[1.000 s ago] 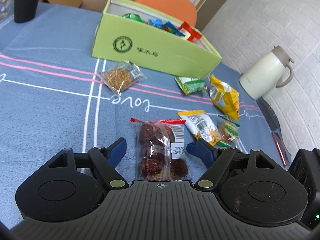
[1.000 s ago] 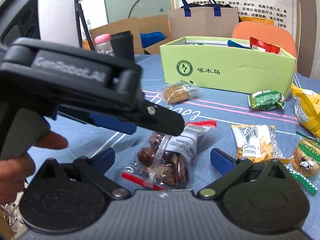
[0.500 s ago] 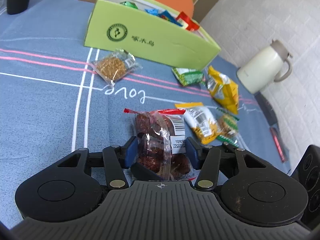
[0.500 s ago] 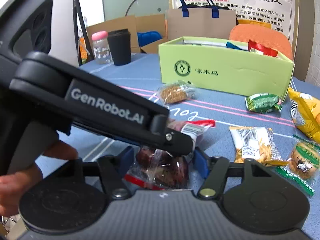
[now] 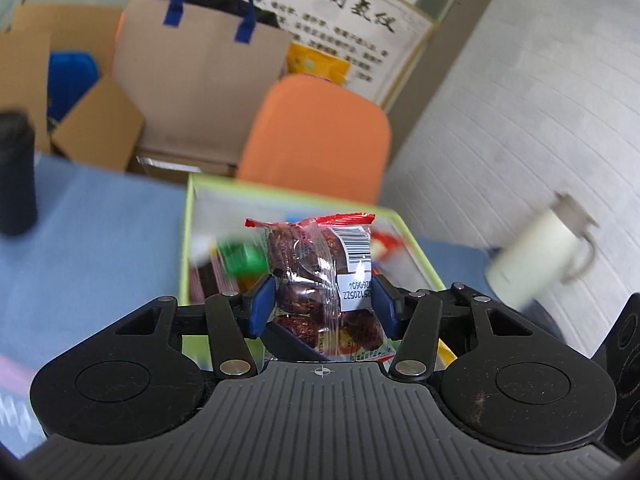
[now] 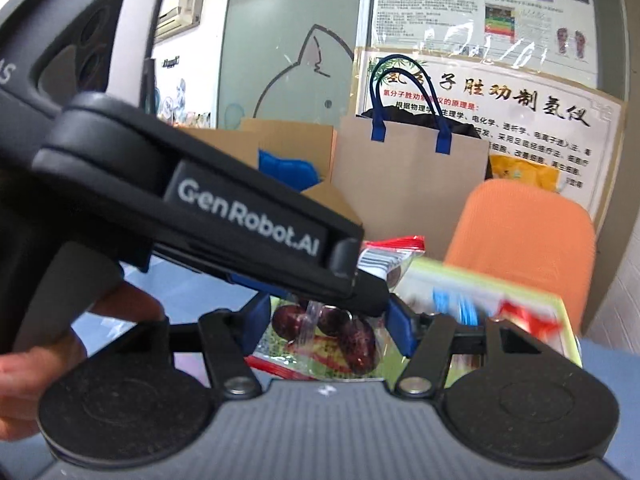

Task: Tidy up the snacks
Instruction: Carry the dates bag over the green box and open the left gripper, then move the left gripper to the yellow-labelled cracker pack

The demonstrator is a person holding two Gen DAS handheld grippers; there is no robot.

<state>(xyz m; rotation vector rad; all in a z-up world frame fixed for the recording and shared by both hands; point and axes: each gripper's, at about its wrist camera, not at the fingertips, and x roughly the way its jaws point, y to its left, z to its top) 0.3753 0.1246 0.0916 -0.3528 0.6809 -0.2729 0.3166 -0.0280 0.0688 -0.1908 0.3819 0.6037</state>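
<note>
A clear packet of red dates with red sealed ends is clamped between both grippers and held in the air. My left gripper is shut on its lower part. My right gripper is shut on the same packet, partly hidden behind the left gripper's body. The green snack box stands open just beyond and below the packet, with several snacks inside. It also shows in the right wrist view, blurred.
A black cup stands at the left on the blue tablecloth. A cream kettle is at the right. An orange chair, a paper bag and cardboard boxes are behind the table.
Both grippers closed on the date packet on the table, then lifted it and carried it forward over the green box. Both views now tilt upward.
</note>
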